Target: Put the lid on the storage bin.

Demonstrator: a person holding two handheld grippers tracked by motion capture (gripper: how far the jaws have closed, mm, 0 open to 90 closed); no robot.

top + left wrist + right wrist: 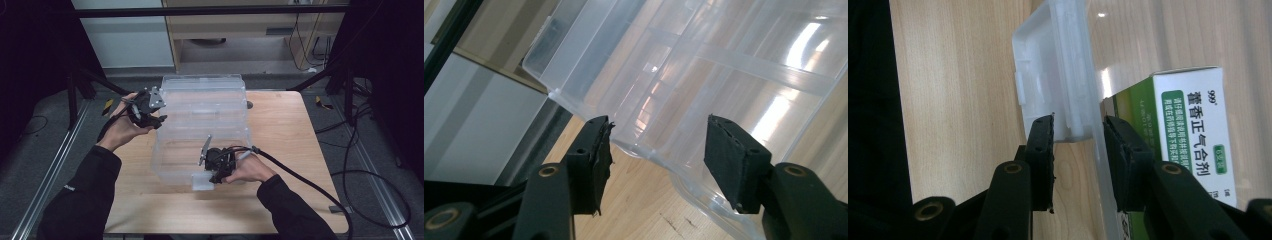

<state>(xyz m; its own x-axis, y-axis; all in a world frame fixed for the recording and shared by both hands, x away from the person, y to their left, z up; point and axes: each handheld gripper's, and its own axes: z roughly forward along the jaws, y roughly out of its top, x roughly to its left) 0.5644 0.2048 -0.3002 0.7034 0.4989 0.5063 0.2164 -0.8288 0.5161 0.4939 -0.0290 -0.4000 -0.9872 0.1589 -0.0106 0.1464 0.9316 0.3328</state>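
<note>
A clear plastic storage box (pixel 202 102) stands in the middle of the wooden table (pixel 285 145). My left gripper (pixel 159 116) hovers by the box's far left corner, jaws open with nothing between them. In the left gripper view the left gripper (pixel 656 150) looks across the box's rim (pixel 589 107). My right gripper (pixel 214 176) is at the box's near wall. In the right gripper view the right gripper (pixel 1078 135) has its pads pressed on the box's clear latch tab (pixel 1058 75). A green and white medicine carton (pixel 1193 130) lies inside the box just behind that wall.
Black cables (pixel 320 185) trail off the right side of the table. A black frame rail (pixel 200 11) crosses the back, with cabinets behind it. Bare wood (pixel 175 210) lies between the box and the table's near edge.
</note>
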